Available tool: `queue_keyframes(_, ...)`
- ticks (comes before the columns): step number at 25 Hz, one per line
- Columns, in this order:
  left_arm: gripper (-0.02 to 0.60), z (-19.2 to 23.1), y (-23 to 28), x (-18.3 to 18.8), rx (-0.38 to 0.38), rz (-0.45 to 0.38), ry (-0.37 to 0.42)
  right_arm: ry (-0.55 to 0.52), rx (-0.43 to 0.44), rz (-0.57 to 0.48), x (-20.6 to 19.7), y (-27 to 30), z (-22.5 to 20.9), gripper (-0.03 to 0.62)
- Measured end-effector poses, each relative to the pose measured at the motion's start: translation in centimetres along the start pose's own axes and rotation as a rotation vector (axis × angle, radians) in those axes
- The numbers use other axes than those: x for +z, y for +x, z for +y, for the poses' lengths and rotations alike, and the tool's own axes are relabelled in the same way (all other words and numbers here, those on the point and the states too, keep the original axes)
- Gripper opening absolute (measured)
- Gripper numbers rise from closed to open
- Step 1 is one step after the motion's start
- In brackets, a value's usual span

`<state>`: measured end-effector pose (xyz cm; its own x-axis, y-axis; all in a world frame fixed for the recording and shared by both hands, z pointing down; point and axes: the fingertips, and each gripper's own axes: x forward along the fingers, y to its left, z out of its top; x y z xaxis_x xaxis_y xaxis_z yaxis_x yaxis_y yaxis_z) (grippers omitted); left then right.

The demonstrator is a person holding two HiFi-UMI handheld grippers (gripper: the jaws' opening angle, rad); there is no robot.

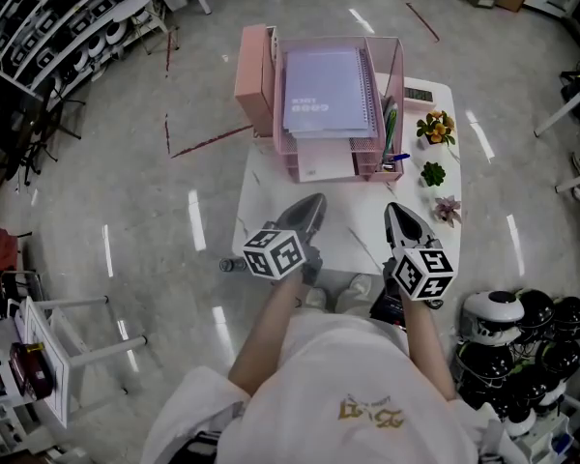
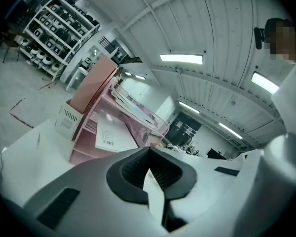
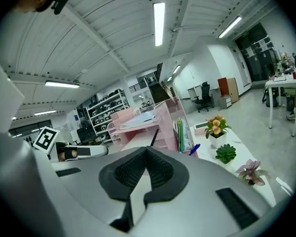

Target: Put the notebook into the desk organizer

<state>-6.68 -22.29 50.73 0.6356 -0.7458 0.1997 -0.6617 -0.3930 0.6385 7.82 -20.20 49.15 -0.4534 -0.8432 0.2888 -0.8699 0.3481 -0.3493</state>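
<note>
a: notebook position?
b: notebook (image 1: pixel 327 90), lavender cover, lies flat on the top tier of the pink desk organizer (image 1: pixel 398 66), spiral edge to the right. organizer stands at the far end of the white table (image 1: pixel 261 196).
a: left gripper?
b: left gripper (image 2: pixel 149 151): jaws pressed together, nothing between them. over the table's near part, well apart from the organizer.
a: right?
b: right gripper (image 3: pixel 147 149): likewise closed tight, empty, beside the left. potted plant with orange flowers (image 1: pixel 436 126) near the organizer's right side.
</note>
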Motion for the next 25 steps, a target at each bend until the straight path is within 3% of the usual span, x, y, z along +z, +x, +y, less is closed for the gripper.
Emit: queue_keyframes(25,0.018,0.29,-0.96,-0.25,0.006,-0.025,-0.046,-0.041,0.001,0.001,-0.45,-0.77,0.85,0.012)
